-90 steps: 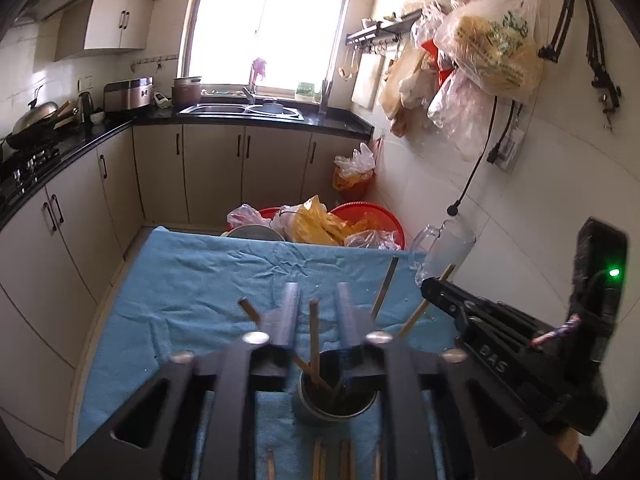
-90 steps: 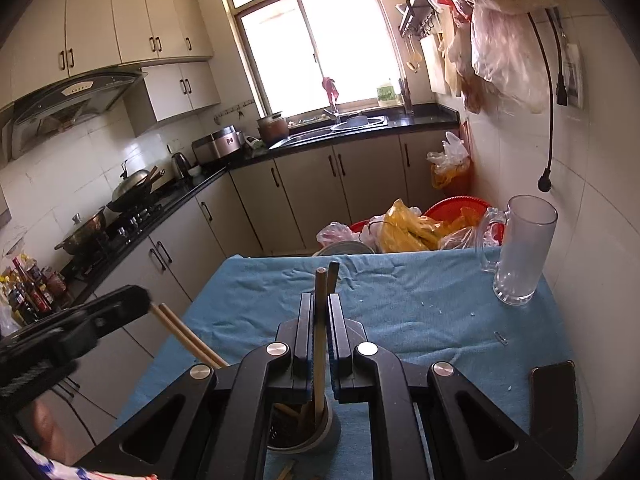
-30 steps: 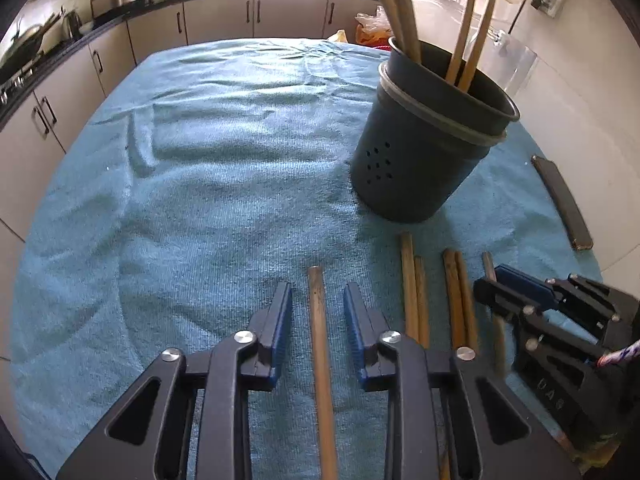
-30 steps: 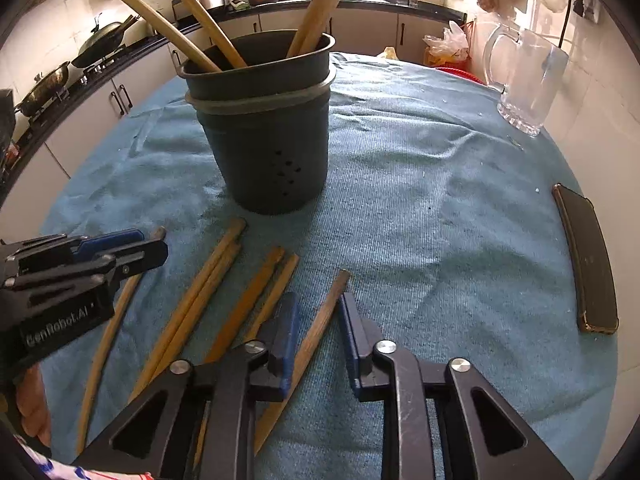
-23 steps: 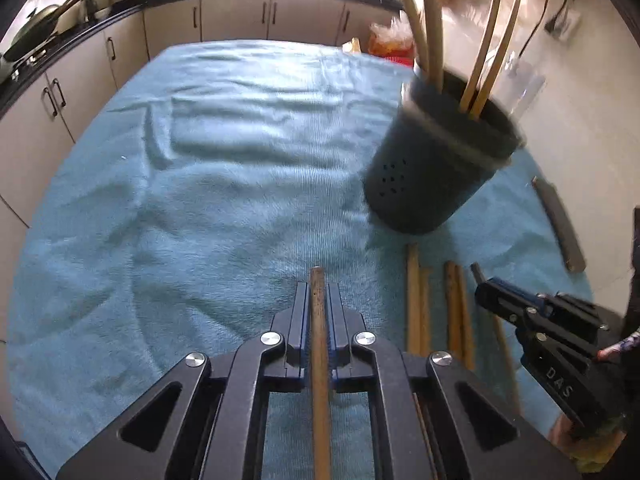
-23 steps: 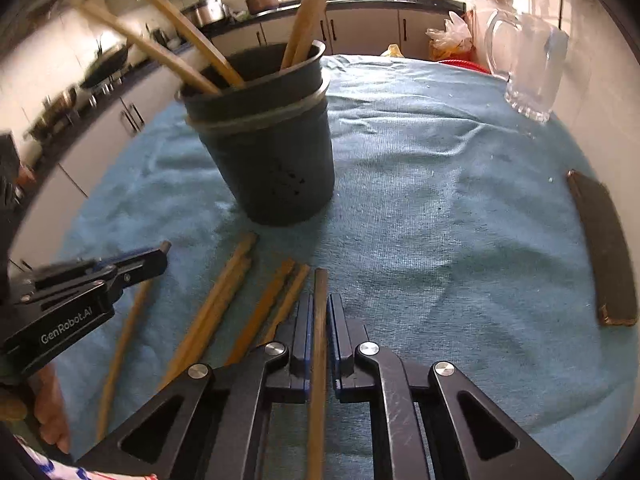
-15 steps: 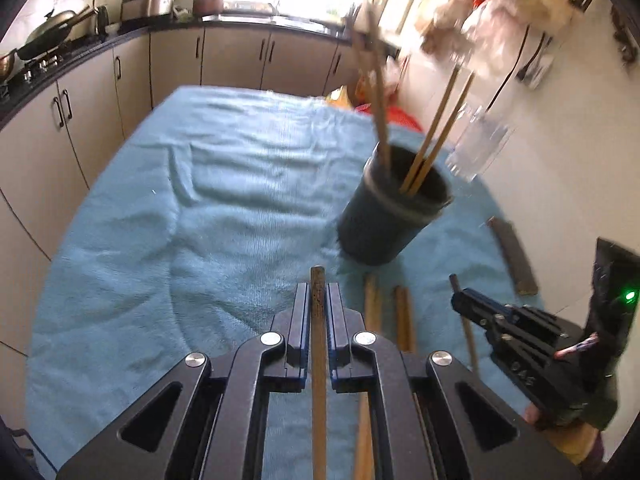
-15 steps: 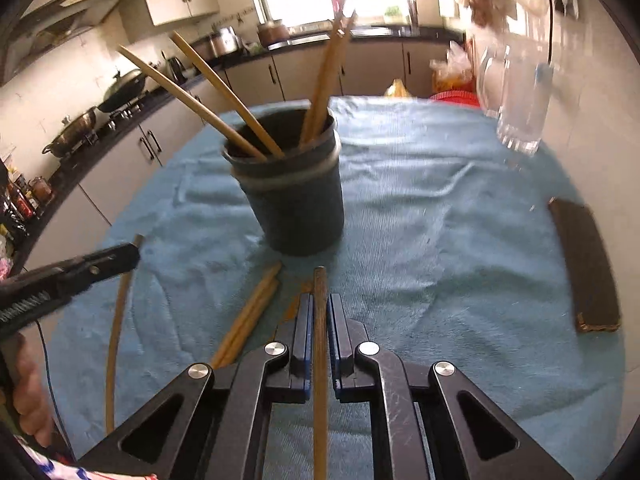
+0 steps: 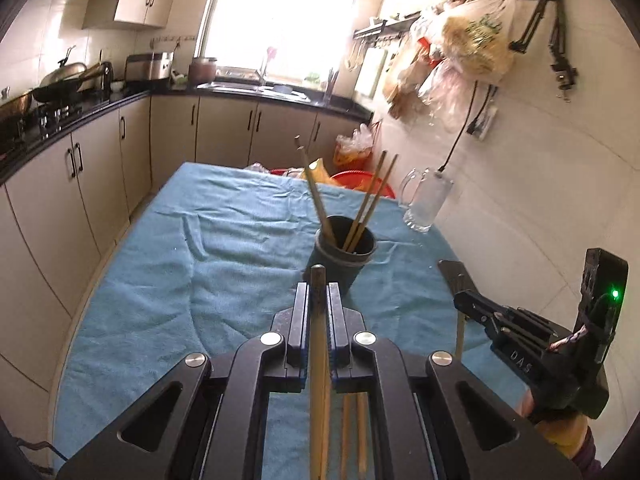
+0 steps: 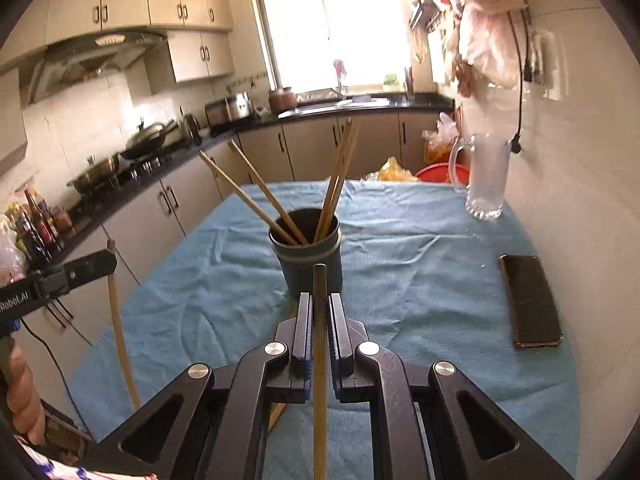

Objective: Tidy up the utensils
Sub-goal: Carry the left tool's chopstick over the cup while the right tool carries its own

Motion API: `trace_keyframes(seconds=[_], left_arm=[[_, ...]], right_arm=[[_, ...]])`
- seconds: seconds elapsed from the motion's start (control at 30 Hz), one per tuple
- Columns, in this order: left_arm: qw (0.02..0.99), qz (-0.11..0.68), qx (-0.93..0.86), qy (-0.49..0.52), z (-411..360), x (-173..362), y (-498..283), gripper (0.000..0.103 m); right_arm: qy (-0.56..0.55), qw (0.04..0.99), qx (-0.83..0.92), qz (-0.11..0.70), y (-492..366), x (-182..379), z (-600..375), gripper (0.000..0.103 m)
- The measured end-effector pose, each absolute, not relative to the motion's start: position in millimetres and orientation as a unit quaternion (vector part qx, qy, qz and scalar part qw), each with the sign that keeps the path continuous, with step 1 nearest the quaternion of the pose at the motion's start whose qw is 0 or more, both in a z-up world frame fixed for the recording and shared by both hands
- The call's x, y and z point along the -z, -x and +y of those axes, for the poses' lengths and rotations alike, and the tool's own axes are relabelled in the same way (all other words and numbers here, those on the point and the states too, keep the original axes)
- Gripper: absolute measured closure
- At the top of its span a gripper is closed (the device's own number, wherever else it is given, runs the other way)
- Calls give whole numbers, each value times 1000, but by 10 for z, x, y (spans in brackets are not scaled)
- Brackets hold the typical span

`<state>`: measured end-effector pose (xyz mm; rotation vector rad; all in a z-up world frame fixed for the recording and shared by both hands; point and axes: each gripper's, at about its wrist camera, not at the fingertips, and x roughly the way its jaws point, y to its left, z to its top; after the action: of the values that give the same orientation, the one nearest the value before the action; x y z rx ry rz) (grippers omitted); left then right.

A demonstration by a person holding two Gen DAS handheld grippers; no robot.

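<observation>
Holding one chopstick per claw, both pinched tight.

- Left gripper [image 9: 318, 308] clamps left chopstick [image 9: 318, 360] lengthwise, tip toward 12, aimed at holder [image 9: 345, 258] on blue cloth [image 9: 180, 280]: lined up for drop-in, I reckon.
- Right gripper [image 10: 320, 316] grips right chopstick [image 10: 319, 360] same way.
- Left view only: loose chopsticks [image 9: 354, 432] on cloth at 6.
- Right view only: phone [image 10: 530, 300] at 3.

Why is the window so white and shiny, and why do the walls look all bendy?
Left wrist view: the window is blown out white by daylight, hiding what is outside, and the fisheye lens bows the cabinets. Right wrist view: the same glare washes the hanging bags pale, yet the chopstick holder stays sharp.
</observation>
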<state>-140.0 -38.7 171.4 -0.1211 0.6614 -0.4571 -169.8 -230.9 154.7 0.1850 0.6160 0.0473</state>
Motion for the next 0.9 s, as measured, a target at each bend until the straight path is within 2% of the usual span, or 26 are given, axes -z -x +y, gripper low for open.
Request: trace_keyframes(seconds=[0.43, 0.9], left_arm=[[928, 280, 239, 53, -373, -1993, 1885, 96], [932, 255, 250, 54, -373, -2278, 1841, 96]], right_arm=[[-98, 963, -16, 252, 2166, -1868, -2386, 96], [-96, 969, -18, 227, 2093, -2105, -2433, 96]])
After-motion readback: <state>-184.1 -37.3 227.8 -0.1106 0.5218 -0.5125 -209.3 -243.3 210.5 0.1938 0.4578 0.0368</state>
